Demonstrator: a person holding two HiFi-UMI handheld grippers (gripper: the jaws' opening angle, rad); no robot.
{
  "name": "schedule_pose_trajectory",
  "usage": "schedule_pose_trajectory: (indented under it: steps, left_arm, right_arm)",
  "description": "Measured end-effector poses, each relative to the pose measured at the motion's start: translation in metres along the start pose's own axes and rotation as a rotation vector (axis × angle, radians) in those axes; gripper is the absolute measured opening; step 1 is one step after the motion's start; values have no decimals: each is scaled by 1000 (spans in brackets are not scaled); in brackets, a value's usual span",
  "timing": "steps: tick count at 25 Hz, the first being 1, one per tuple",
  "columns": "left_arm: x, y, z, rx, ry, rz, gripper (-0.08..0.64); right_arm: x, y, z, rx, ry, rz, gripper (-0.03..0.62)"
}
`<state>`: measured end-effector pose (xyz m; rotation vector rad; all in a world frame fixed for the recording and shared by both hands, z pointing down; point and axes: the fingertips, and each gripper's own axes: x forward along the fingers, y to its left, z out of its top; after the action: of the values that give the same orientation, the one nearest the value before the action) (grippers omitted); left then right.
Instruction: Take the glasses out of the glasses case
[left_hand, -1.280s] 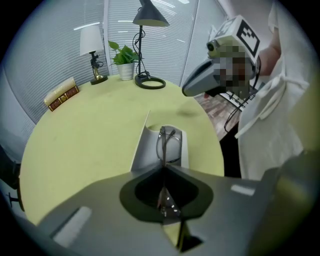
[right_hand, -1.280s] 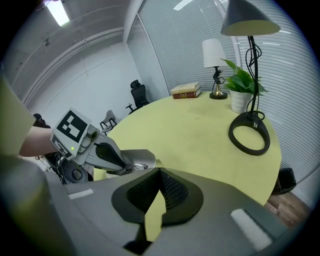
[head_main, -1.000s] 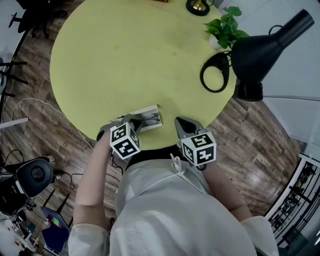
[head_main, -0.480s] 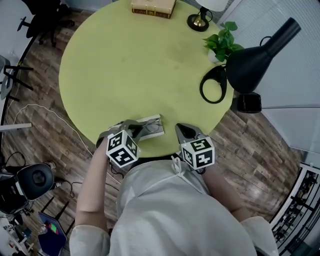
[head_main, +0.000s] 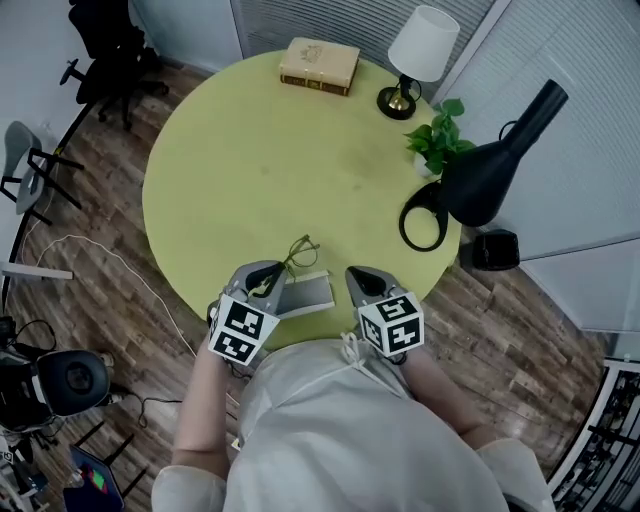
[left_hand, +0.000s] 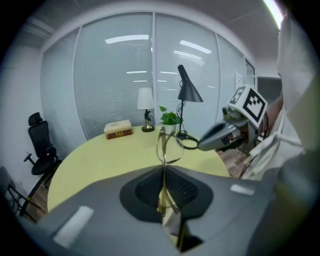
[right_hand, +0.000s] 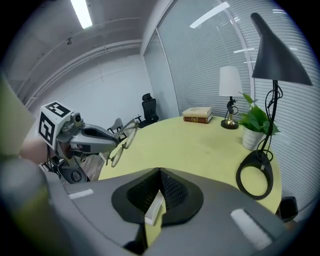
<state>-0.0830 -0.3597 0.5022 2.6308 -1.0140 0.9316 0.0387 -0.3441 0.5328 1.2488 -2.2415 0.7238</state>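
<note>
Now the left tool (head_main: 263, 277) is pinched narrow on the glasses (head_main: 298, 252). A moment ago they lay in the glasses case (head_main: 306, 293); they now stick up ahead of the tool's tips, clear of the table (head_main: 240, 150). The glasses case sits on the table just right of that tool. The right tool (head_main: 360, 277), beside the glasses case, has its jaws together on nothing. Removal looks basically done.

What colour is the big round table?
The table is a pale yellow-green; the head view shows it best.
</note>
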Motion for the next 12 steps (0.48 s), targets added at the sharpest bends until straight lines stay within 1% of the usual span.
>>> schedule_pose_trajectory:
  steps: [3,5,7,10,12]
  left_arm:
    - [-21,20,17,-97,-119,120,15]
    - [-36,33,28,-170,-209,199,15]
    - [-50,47,37,-226,-282,276,15]
    - [-72,64,43,-285,-351,409,15]
    - [-83,70,44,-337,-385,472,15]
  right_arm:
    - [-3,9,14,-23,-21,6,0]
    - [-6,12,24,-52,-44,-6,0]
    - [-7,15,38,-88,-79,-23,0]
    - [-12,22,56,-128,-134,-36,0]
    - [-16,27,66,-144,-165,-42,0]
